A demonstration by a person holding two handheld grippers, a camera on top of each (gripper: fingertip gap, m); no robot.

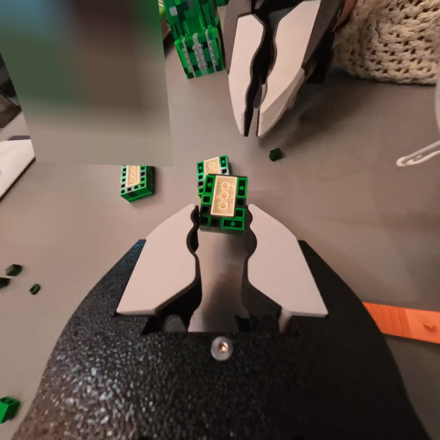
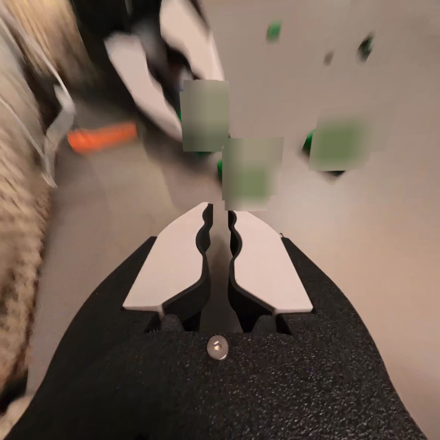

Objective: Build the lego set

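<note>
My left gripper (image 1: 222, 209) is shut on a green lego block (image 1: 223, 204) with a cream brick set in its upturned face, held just above the grey table (image 1: 333, 214). A second such block (image 1: 213, 165) lies right behind it and a third (image 1: 135, 182) lies to the left. A tall green build (image 1: 197, 47) stands at the back. My right gripper (image 1: 252, 134) hangs tip-down behind the blocks, jaws almost together and empty; it also shows in its own blurred view (image 2: 220, 209).
A small dark green piece (image 1: 275, 154) lies near the right gripper's tips. An orange flat tool (image 1: 404, 323) lies at right. Loose green pieces (image 1: 14, 270) lie at left. A knitted sleeve (image 1: 385, 47) is at upper right.
</note>
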